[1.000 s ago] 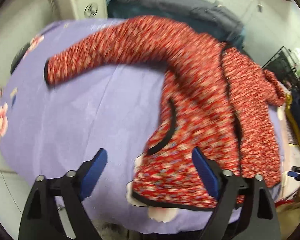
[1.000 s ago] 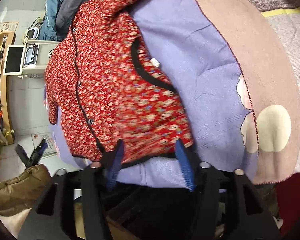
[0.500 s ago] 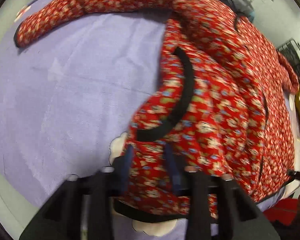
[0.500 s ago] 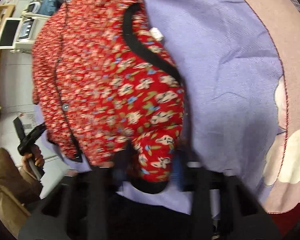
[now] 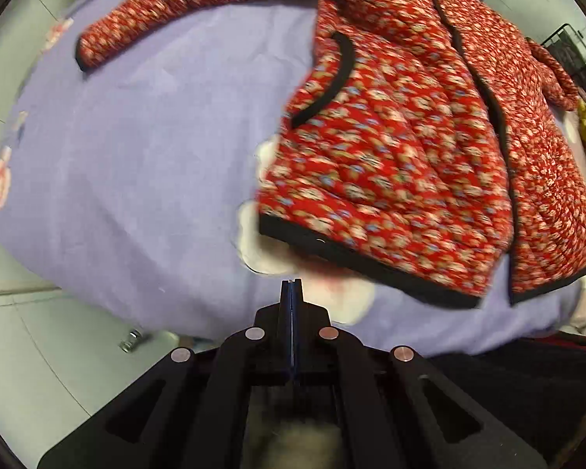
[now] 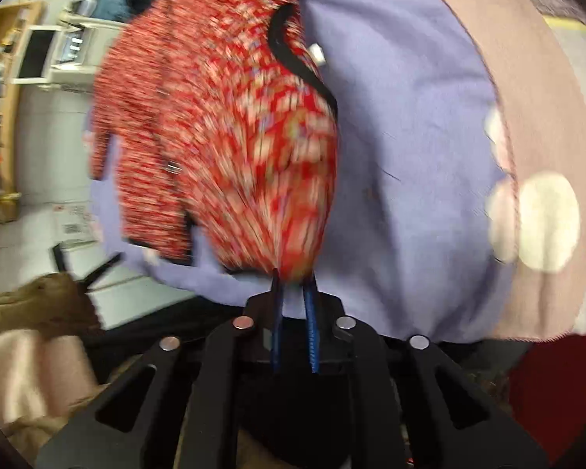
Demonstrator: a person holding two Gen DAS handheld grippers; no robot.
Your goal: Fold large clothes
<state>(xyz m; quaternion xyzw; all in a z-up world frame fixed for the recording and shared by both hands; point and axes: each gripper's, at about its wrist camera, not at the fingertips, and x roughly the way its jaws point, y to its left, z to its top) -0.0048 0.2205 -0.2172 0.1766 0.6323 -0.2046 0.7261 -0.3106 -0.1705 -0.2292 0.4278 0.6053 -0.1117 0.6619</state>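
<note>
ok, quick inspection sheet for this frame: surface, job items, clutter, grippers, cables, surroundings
Surface: purple blanket with white flower patches, pinkish border on one side.
Job's things: red floral quilted jacket, black trim, lying open, one sleeve stretched out; hem corner bunched and lifted at the right.
Clutter: small white tag beside the jacket.
Grippers: left gripper shut on nothing, short of the hem; right gripper shut on the jacket.
Cables: nothing seen.
Surroundings: tiled floor, white machine, wooden shelf, dark clothes behind, brown garment on the floor.
</note>
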